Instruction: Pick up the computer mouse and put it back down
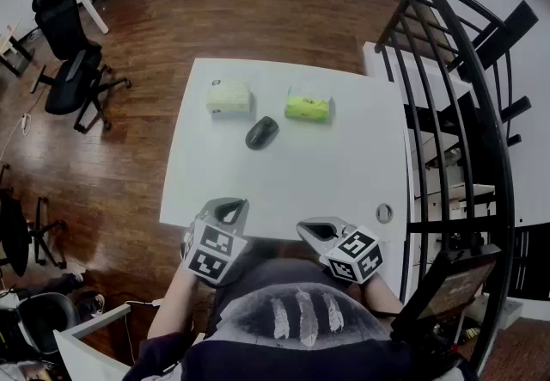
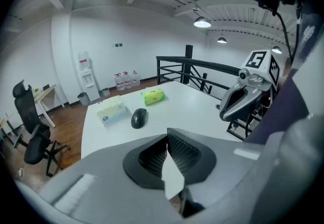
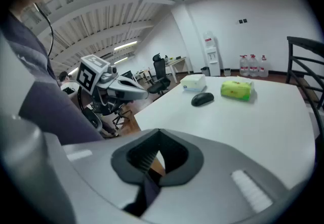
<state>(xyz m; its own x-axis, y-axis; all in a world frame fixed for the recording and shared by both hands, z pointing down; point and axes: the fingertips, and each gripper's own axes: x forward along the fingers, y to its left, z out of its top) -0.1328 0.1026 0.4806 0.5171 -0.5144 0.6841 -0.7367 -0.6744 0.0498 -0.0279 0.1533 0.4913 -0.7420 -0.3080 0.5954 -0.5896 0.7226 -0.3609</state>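
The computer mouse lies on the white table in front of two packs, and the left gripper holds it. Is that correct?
No. The computer mouse lies on the white table in front of the two packs, but the left gripper does not hold it: the head view shows it shut and empty at the table's near edge.

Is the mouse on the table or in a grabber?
On the table. The mouse lies flat there, with nothing touching it.
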